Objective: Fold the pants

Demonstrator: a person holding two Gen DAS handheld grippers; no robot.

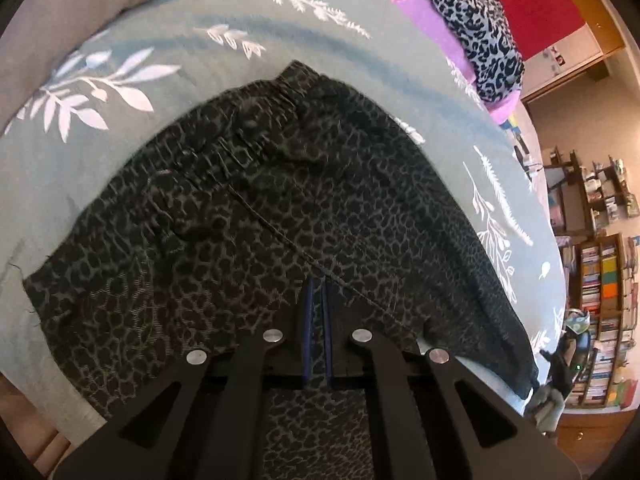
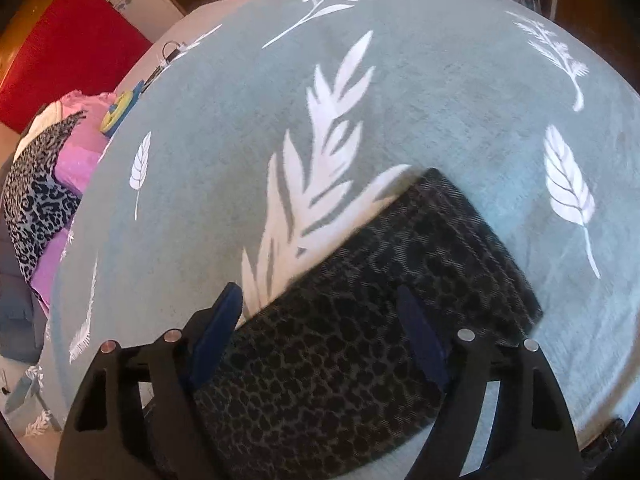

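The dark, woven, leopard-spotted pants (image 1: 248,208) are lying flat on a bed under a soft teal blanket (image 1: 168,40) printed with white leaves, their gathered elastic waistband (image 1: 256,120) puckering at the far end. The left hand-held gripper (image 1: 319,300) is pinching a thin ridge of that fabric between its narrow blue pads. The right hand-held gripper (image 2: 320,312) is hanging with its blue pads spread wide apart over a squared-off pant leg (image 2: 420,264).

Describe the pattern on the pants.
Dark grey-green pants with a black leopard-style spot print, clearest in the left wrist view.
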